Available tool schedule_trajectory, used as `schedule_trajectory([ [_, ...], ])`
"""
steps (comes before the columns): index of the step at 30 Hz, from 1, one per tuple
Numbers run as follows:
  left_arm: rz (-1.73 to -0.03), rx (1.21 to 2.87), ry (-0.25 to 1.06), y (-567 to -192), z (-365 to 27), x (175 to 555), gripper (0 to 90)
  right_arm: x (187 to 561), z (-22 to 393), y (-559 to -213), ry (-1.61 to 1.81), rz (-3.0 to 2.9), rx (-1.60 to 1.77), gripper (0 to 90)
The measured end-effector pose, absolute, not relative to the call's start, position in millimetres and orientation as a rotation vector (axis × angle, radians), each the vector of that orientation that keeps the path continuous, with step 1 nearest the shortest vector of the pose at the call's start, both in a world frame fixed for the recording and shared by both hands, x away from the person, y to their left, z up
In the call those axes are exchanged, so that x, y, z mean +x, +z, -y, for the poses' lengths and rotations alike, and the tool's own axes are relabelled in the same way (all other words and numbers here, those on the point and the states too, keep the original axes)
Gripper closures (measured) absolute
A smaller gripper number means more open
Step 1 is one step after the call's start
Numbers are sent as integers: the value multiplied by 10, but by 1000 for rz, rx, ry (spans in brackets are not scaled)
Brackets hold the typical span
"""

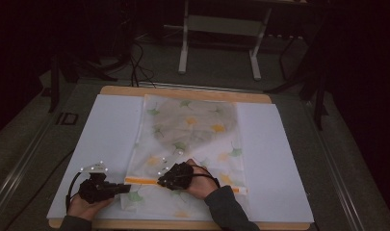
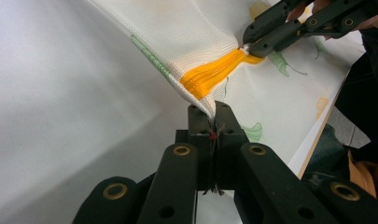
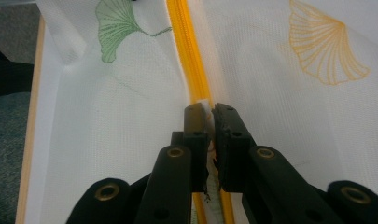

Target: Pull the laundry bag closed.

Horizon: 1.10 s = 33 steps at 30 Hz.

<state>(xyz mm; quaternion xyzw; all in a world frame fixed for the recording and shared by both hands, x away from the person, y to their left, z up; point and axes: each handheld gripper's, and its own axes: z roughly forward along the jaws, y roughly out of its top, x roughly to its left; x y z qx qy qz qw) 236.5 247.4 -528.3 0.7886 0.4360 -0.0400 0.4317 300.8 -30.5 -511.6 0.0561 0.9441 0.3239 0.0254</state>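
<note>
Pinching the near-left end of the orange zipper band (image 2: 213, 74), the left gripper (image 2: 213, 122) has its two black jaws pressed together on the fabric edge of the white mesh zip bag printed with green and yellow ginkgo leaves (image 1: 190, 144), and the cloth rises in a taut ridge from that grip. A little farther along the band, the right gripper (image 3: 210, 112) has its jaws closed on a small pale piece at the zipper line — by my reading the slider pull, though it is too small and too covered to be sure. In the high view the left gripper (image 1: 103, 186) sits at the bag's near-left corner and the right gripper (image 1: 175, 176) just beside it on the band, both near the front edge of the white sheet (image 1: 274, 159) covering the wooden table (image 1: 183, 91).

The step in hand looks like working the zipper: one end anchored, the slider gripped. Next would be a steady draw of the right gripper along the band while the left keeps tension, so the mesh does not bunch.

Whether the zipper is opening or closing cannot be told. A dark shape inside the bag's far half stays vague through the mesh — and the room beyond the table is too dim to read.
</note>
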Motion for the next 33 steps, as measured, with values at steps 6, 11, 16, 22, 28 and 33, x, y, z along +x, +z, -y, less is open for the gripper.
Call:
schedule_trajectory([
  [6, -1089, 1963, -101, -5284, -2476, 2366, 886, 3026, 370, -5124, 1005, -2917, 194, 842],
  [11, -1090, 1964, -99, -5283, -2476, 2366, 886, 3026, 400, -5117, 1006, -2915, 194, 842],
  [16, -1090, 1960, -101, -5283, -2483, 2367, 886, 3029, 440, -5123, 999, -2913, 214, 842],
  [22, -1090, 1962, -99, -5281, -2482, 2365, 886, 3028, 480, -5131, 1018, -2910, 221, 842],
  [28, -1087, 1962, -99, -5279, -2481, 2365, 886, 3031, 508, -5134, 1022, -2908, 222, 842],
  [33, -1087, 1960, -100, -5278, -2486, 2364, 886, 3026, 514, -5132, 1013, -2909, 221, 842],
])
